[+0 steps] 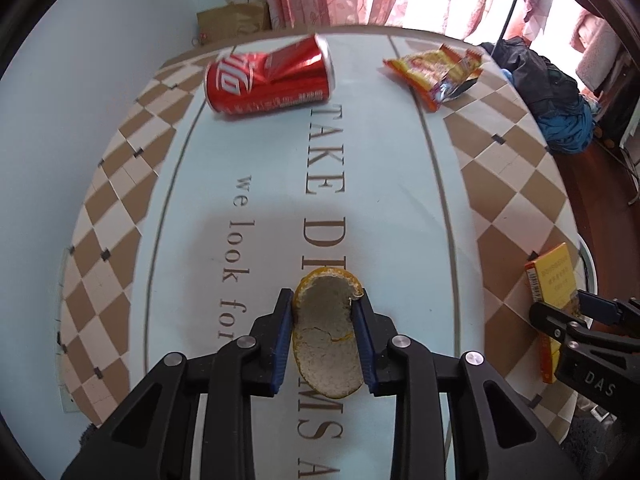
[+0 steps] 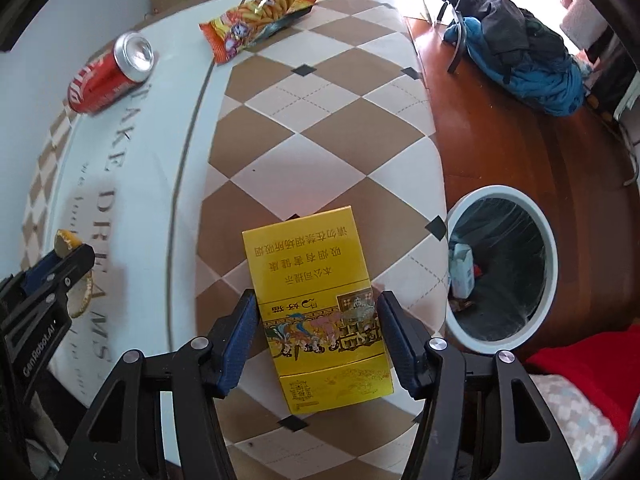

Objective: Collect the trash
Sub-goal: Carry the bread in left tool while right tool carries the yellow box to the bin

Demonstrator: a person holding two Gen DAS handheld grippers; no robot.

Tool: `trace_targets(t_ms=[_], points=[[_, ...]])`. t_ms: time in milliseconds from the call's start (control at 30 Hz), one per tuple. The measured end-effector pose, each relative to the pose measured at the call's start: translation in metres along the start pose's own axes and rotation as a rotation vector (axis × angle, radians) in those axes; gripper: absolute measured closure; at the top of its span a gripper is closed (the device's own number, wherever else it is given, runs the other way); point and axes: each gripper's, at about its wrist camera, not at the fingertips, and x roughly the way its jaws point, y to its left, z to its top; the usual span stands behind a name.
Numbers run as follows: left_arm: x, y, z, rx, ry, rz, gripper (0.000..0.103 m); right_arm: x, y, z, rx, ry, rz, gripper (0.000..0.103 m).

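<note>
Orange peel [image 1: 326, 336] sits pinched in our left gripper [image 1: 324, 338]; our right gripper [image 2: 318, 344] straddles the yellow box [image 2: 316, 312], jaws apart (not yet squeezing). Next: close, carry both to the bin [image 2: 550, 240].

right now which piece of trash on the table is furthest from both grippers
The snack wrapper, orange and torn open, at the table's far edge. The red can lies nearer; the peel and yellow box sit between gripper fingers.
</note>
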Motion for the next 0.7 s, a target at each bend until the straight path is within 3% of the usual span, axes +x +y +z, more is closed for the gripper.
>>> trace_targets(t_ms=[400, 700], points=[[-0.1, -0.027, 0.013, 0.077, -0.193, -0.054, 0.077, -0.102, -0.046, -0.021, 0.14, -0.252, 0.107, 0.041], [-0.17, -0.113, 0.039, 0.189, -0.323, -0.186, 0.078, -0.184, -0.141, -0.043, 0.281, -0.422, 0.126, 0.041]])
